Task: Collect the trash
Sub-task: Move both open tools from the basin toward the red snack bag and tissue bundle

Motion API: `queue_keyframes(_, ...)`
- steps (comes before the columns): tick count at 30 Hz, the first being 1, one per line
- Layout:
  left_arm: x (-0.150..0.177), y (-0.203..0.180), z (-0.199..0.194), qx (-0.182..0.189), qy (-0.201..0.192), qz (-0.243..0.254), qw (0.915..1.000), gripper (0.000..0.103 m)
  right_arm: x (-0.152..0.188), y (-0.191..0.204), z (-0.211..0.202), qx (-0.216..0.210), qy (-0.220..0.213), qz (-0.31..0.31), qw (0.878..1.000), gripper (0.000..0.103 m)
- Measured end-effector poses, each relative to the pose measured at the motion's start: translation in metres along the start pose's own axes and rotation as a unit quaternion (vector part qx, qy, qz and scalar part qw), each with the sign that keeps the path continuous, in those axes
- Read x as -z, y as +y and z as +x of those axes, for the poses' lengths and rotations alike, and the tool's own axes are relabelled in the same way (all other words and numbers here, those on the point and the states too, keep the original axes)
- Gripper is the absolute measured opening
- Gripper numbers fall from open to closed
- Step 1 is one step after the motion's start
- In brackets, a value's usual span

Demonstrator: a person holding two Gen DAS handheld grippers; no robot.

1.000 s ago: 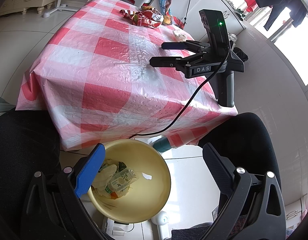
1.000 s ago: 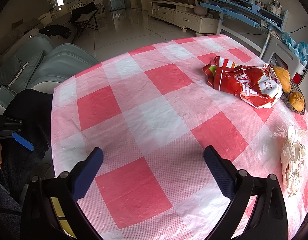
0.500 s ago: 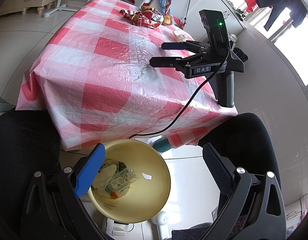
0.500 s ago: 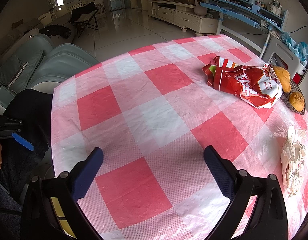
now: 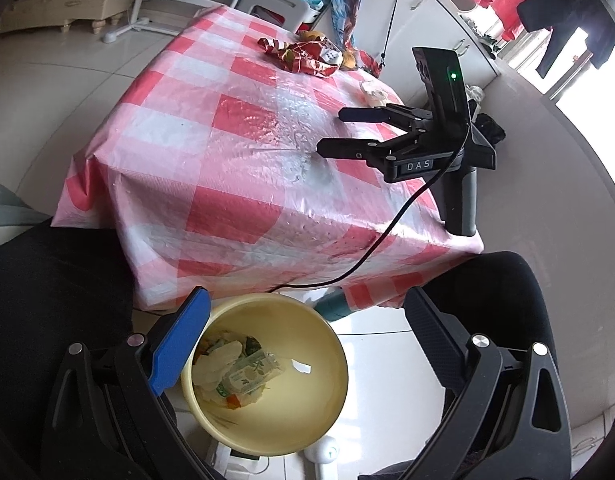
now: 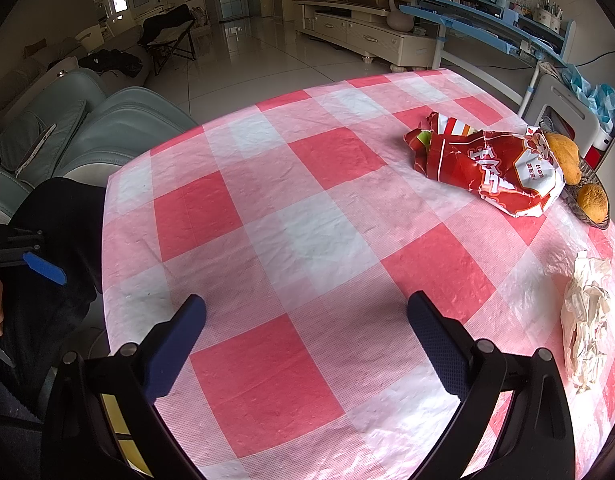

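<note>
Left wrist view: left gripper [image 5: 303, 322] spread wide and empty, hanging over a yellow bin [image 5: 307, 400] on the floor below the table [image 5: 227, 168] edge. Scraps [image 5: 237, 372] lying in the bin's bottom. Right gripper [image 5: 335, 132] parked on the checked cloth, fingers apart, nothing between them, black cable [image 5: 391, 228] trailing off the edge. Red bag [image 5: 303, 56] at the far end.

Right wrist view: right gripper [image 6: 307, 316] open, empty, low over the cloth. Red bag [image 6: 491, 164] far right, touching a fruit dish [image 6: 587, 200]. Crumpled white wrapper [image 6: 585, 320] near the right edge, well apart from the fingers.
</note>
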State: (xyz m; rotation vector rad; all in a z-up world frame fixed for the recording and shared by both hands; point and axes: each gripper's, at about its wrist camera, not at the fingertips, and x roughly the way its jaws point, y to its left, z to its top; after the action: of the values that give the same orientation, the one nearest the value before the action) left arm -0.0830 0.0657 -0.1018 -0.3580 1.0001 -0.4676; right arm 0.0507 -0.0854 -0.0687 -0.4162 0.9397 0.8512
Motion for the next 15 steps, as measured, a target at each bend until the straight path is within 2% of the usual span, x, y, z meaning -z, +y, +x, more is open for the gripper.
queue_keyframes(5, -0.002, -0.004, 0.003, -0.021, -0.002, 0.002, 0.9998, 0.094, 0.000, 0.000, 0.000, 0.000, 0.000, 0.000, 1.000, 0.096)
queue_keyframes(12, -0.001, -0.021, 0.016, -0.093, -0.002, 0.040, 0.9949, 0.094, 0.000, 0.000, 0.000, 0.000, 0.000, 0.000, 1.000, 0.096)
queue_keyframes(15, 0.000, -0.020, 0.017, -0.103, -0.003, 0.042, 0.9938, 0.094, -0.001, 0.000, 0.000, 0.000, 0.000, 0.000, 1.000, 0.096)
